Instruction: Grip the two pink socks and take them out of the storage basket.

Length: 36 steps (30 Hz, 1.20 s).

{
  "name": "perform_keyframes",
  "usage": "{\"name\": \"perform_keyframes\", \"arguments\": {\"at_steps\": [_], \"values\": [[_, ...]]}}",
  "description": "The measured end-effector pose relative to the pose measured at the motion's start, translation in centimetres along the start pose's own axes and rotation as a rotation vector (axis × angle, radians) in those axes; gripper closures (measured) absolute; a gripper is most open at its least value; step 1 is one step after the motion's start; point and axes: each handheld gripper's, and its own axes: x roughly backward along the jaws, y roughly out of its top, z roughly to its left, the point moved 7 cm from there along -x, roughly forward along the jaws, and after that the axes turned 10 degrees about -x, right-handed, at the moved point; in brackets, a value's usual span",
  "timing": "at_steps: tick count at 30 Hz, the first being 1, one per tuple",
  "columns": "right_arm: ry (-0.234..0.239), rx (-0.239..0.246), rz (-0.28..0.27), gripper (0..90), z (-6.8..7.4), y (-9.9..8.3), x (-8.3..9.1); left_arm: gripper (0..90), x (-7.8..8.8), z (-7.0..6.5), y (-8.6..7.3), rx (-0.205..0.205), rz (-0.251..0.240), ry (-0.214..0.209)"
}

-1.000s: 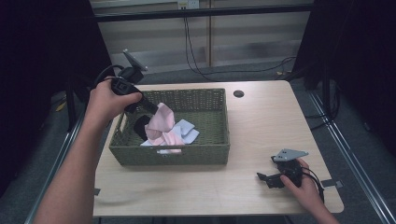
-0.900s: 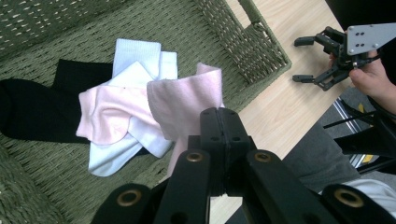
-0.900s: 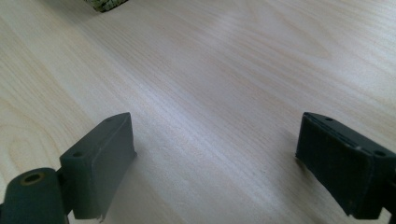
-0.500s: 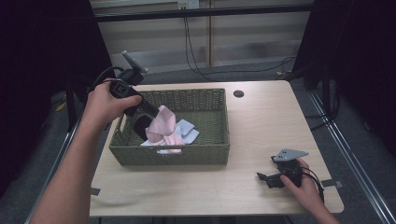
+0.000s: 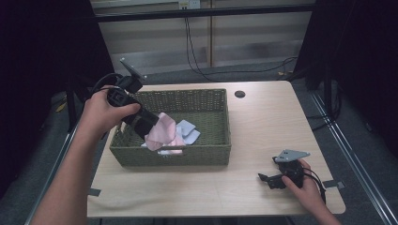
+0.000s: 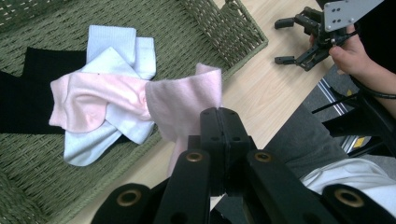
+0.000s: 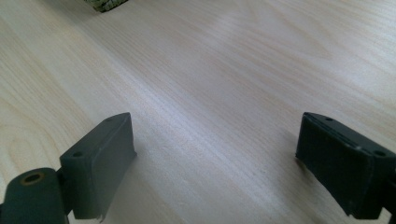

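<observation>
Your left gripper (image 5: 149,125) has its jaws pinched tight on a soft pink sock (image 6: 184,100), which hangs over the near left part of the green woven basket (image 5: 206,154) on the pale wooden table (image 5: 263,117). It looks as if you are emptying the basket one sock at a time: this one is lifted but not yet clear of the rim, and nothing lies on the table outside the basket, so most of the work is ahead.

The left gripper view looks down into the basket and shows what remains: a second pink sock (image 6: 88,100), pale blue-white socks (image 6: 119,46) and a black cloth (image 6: 28,93) lying flat beneath them. From the high view the black piece is too dark to make out.

Your right gripper (image 5: 272,180) rests at the near right of the table, well apart from the basket. The right gripper view shows its jaws wide apart with bare wood between them, holding nothing.
</observation>
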Motion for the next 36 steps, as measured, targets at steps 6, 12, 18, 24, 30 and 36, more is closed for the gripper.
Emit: {"name": "perform_keyframes", "arguments": {"at_steps": [6,12,18,24,30,36], "values": [[0.000,0.000,0.000,10.6,0.0,0.0,0.0,89.9,-0.2,-0.3,-0.4,-0.009,0.004,0.001],[0.000,0.000,0.000,10.6,0.0,0.0,0.0,89.9,-1.0,-1.0,-0.9,-0.026,0.024,-0.011],[0.000,0.000,0.000,10.7,0.0,0.0,0.0,89.7,-1.7,-1.7,-1.1,-0.047,0.035,-0.020],[0.000,0.000,0.000,10.6,0.0,0.0,0.0,89.6,-2.6,-2.7,-1.8,-0.074,0.044,-0.044],[0.000,0.000,0.000,10.6,0.0,0.0,0.0,89.2,-3.8,-3.4,-2.5,-0.090,0.046,-0.064],[0.000,-0.003,0.002,10.7,0.0,0.0,0.0,86.4,-5.5,-3.8,-3.3,-0.101,0.062,-0.115]]}}
